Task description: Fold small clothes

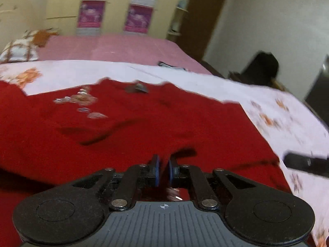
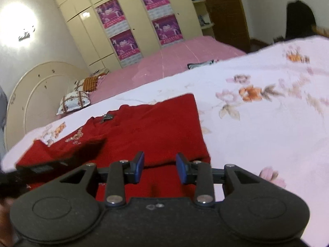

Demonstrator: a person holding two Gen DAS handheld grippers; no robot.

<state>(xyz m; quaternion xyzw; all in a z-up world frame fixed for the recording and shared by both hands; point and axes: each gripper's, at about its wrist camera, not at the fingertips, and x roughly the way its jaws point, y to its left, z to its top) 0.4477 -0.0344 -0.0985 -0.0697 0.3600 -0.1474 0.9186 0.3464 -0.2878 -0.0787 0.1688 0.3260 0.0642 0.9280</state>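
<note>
Red knit fabric, a small sweater (image 1: 144,123) with pale embroidery near its neckline, lay spread on the white floral bedspread (image 2: 257,113) of a bed, its right side folded over toward the middle. The left hand-held gripper (image 1: 163,171) hovered low over the sweater's near part with its blue pads (image 1: 157,170) only a narrow gap apart; red cloth showed in that gap, but whether the pads pinched it could not be told through the blur. The right hand-held gripper (image 2: 160,167) stood over the folded right edge with its jaws clearly apart, the sweater visible between the pads and neither pad pressing on it. Beyond the bedspread lay a pink sheet (image 2: 185,53), patterned pillows (image 2: 74,100) by the headboard, and a cream wardrobe (image 2: 127,20) bearing purple posters.
</note>
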